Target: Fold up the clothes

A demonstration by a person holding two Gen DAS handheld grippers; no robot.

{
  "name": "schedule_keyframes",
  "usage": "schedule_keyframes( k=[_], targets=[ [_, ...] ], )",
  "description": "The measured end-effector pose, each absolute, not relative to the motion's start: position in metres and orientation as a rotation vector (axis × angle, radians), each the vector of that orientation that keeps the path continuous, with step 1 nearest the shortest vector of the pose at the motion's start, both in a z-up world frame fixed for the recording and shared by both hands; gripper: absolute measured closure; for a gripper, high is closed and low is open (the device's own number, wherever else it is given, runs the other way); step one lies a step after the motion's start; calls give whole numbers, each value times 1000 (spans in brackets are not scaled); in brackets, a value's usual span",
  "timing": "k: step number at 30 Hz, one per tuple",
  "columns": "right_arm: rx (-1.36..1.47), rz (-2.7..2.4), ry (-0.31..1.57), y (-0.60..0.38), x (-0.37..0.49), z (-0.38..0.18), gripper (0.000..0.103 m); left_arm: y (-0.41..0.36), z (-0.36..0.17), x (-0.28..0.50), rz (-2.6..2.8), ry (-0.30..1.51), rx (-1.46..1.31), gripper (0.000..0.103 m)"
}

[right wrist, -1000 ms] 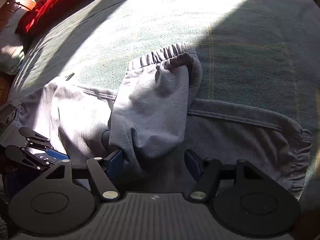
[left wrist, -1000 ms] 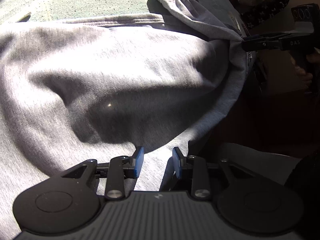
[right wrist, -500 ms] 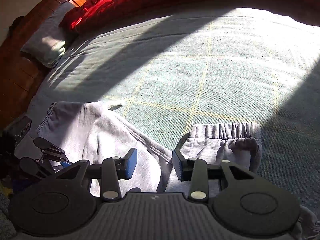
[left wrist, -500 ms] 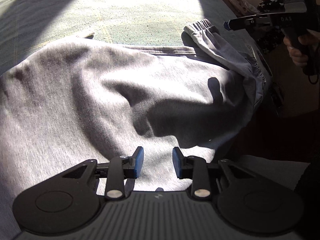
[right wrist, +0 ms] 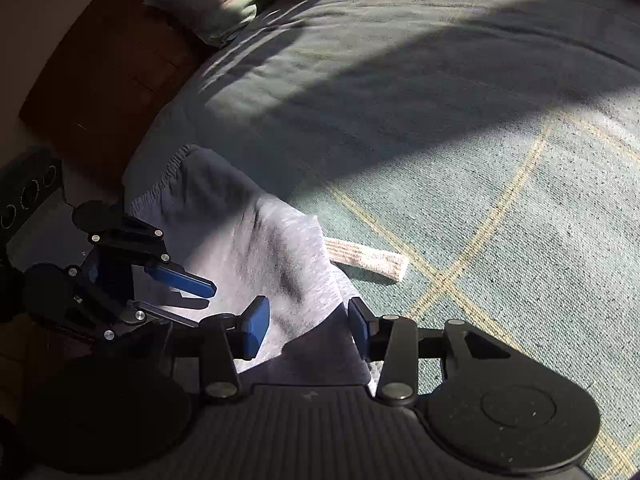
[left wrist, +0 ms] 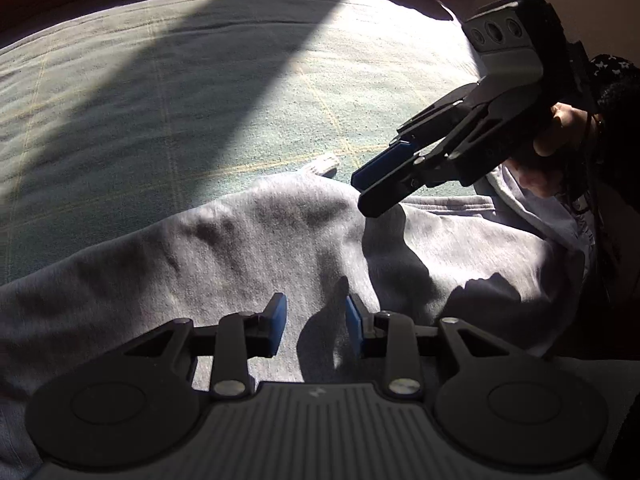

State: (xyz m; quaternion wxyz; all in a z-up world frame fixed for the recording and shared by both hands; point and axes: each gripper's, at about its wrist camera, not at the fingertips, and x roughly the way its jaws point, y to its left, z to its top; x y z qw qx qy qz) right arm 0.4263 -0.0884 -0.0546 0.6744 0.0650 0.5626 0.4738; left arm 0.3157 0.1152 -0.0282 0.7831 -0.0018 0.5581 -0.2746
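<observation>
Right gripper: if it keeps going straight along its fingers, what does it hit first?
Probably the grey sweatpants: the right gripper, jaws opening, points down at the fabric edge, nothing pinched. The white drawstring and green bedspread lie just beyond. Depth is unclear.

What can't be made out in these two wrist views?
- Grey garment: what kind it is and its near part, cut off by both gripper bodies.
- Right gripper: jaws opening over the cloth; contact beneath unclear, shadowed.
- Left gripper: fingertip contact with the fabric unclear.
- White drawstring: its root hidden under the fabric.
</observation>
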Motion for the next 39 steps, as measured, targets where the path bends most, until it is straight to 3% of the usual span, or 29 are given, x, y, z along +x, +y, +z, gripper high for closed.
schedule_keyframes(
  k=[8,11,17,25,29,30,31,32,33,38,39],
  targets=[
    [121,1136,1301,-83,432,-67,52,104,-8,371,-679,1144,-102,71],
    [127,1137,1328,-90,434,-71,52,85,-7,389,-788,1133,-25,65],
    [168,1183,1397,-108,421,-75,49,36,-23,402,-1109,1174,307,65],
    [113,1311,1290,-108,400,-40,48,-17,-40,400,-1548,1274,666,56],
    [68,1328,1254,-113,401,-31,48,-12,-50,390,-1545,1315,834,59],
    [58,1316,1230,-118,403,-28,49,-9,-50,389,-1536,1316,839,60],
    [49,1295,1201,-123,405,-25,57,-6,-48,387,-1533,1321,835,64],
    [45,1256,1170,-128,410,-23,68,-3,-45,385,-1530,1321,830,66],
    [38,1219,1150,-130,417,-22,86,-1,-43,383,-1529,1316,828,66],
    [-161,1194,1022,-110,446,-28,84,3,-35,376,-1510,1298,821,66],
    [-200,1219,1005,-100,449,-32,77,4,-35,375,-1503,1299,813,66]
  ],
)
